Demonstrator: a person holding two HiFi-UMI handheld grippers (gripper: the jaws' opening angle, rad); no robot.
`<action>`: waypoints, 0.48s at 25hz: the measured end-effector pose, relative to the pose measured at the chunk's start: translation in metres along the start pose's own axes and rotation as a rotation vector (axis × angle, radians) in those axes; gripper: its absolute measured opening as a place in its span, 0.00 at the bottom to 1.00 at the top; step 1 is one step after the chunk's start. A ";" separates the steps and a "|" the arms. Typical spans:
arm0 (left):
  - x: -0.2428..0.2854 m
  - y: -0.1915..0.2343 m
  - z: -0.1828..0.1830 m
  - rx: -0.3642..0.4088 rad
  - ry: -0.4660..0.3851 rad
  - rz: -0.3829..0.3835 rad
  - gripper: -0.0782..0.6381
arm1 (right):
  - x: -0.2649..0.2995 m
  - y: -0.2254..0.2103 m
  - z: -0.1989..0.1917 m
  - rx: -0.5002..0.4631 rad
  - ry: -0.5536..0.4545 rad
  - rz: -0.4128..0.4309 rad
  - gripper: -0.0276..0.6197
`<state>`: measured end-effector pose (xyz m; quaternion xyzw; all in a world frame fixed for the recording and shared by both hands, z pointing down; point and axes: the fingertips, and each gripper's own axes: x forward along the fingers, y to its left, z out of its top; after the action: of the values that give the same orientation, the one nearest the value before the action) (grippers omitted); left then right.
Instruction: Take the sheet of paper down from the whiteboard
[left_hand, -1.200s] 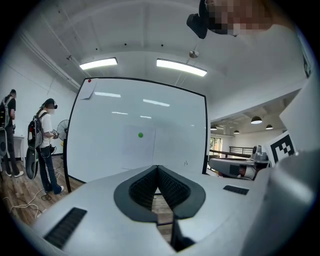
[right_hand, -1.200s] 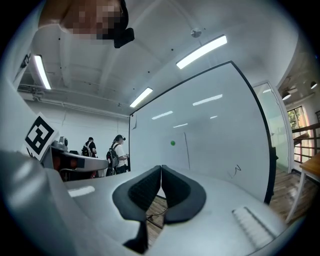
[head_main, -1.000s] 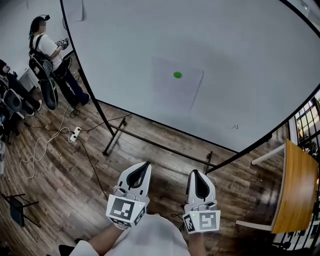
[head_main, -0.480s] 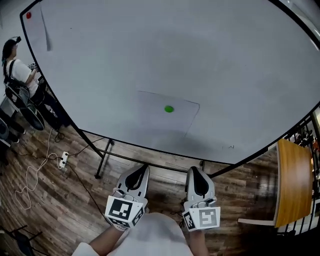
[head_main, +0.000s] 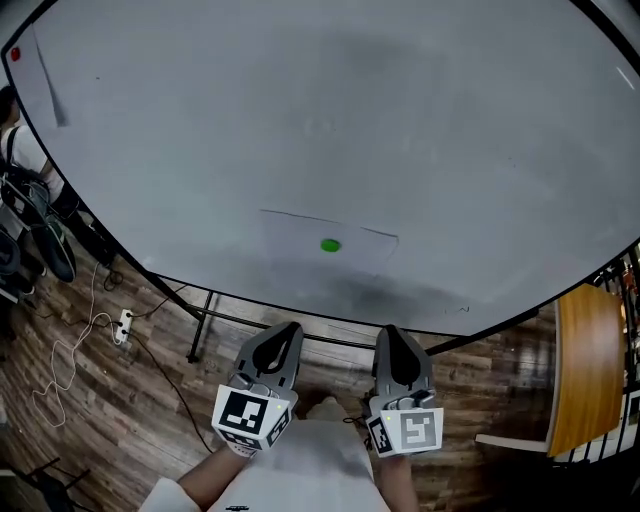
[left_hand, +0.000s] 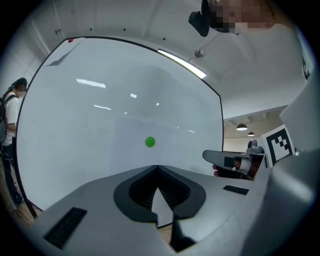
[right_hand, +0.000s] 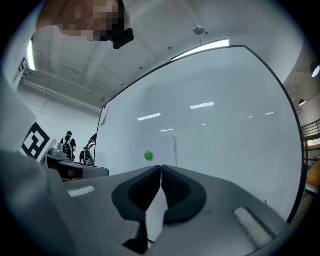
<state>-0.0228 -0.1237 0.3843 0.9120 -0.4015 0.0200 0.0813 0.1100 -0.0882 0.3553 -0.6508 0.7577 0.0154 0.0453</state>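
Observation:
A white sheet of paper (head_main: 300, 240) hangs on the whiteboard (head_main: 330, 120), pinned by a green round magnet (head_main: 330, 245). The magnet (left_hand: 150, 142) also shows in the left gripper view, and the magnet (right_hand: 148, 156) in the right gripper view, with the sheet's edge (right_hand: 174, 150) beside it. My left gripper (head_main: 290, 330) and right gripper (head_main: 390, 335) are side by side below the board, both pointing at it and short of the sheet. Both are shut, tips together, with nothing between them (left_hand: 157, 167) (right_hand: 161, 167).
The whiteboard stands on a black frame (head_main: 200, 330) over a wooden floor. A wooden table (head_main: 585, 370) is at the right. A second sheet with a red magnet (head_main: 14, 55) hangs at the board's top left. A person (head_main: 20, 150) and cables (head_main: 70, 350) are at the left.
Both grippers have come closer to the whiteboard, which now fills most of the head view. The sheet and green magnet sit lower and nearer. Both grippers stayed shut.

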 end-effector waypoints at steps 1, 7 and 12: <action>0.004 -0.001 0.001 0.001 0.001 0.004 0.12 | 0.003 -0.003 0.001 0.003 0.000 0.008 0.05; 0.021 -0.002 0.001 -0.001 0.010 0.027 0.12 | 0.017 -0.016 0.006 0.005 -0.017 0.037 0.05; 0.033 0.001 0.003 -0.008 0.015 0.029 0.12 | 0.031 -0.028 0.005 0.029 -0.015 0.023 0.05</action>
<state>-0.0013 -0.1495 0.3848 0.9056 -0.4141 0.0264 0.0877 0.1330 -0.1224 0.3481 -0.6413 0.7649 0.0097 0.0603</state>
